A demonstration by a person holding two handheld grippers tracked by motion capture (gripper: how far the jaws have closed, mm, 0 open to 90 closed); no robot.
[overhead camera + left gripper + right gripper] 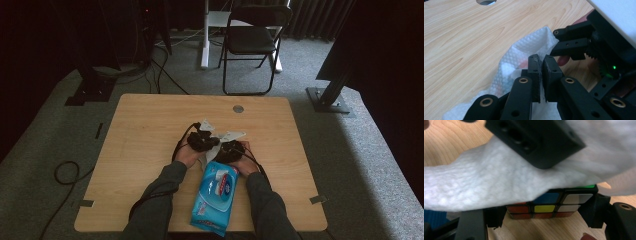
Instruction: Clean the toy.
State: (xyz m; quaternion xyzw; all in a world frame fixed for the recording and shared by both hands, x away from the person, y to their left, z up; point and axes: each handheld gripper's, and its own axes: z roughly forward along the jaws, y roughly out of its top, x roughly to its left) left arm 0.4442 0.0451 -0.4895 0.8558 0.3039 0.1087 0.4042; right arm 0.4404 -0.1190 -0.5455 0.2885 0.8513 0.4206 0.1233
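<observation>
While the left gripper [541, 75] pinches a white wet wipe [524, 52] between its nearly closed jaws, the right gripper [544, 213] clamps a colour puzzle cube [549, 206] from both sides, its jaws set wide around the cube's width. The step in hand looks like wiping the cube clean: in the right gripper view the wipe drapes over the top of the cube, with the other gripper's black jaw pressing down into the cloth just above it, and only the lower rows of red, yellow, blue and white tiles show beneath the edge.

From the high view both hands meet just in front of the middle of the bench [145, 130], the grippers touching or nearly so, with the cube hidden between them. A blue pack of wipes [215, 197] lies near the front edge, between the person's forearms.

Whether the wipe actually rubs the top face or merely rests on it is hard to say, since the cloth hides the contact.

The next move likely calls for dragging the pinched wipe across the covered face while the right gripper keeps the cube steady. The pinch should stay firm so the cloth does not slip free, and the cube may need turning in its clamp to bring an unwiped side up.
</observation>
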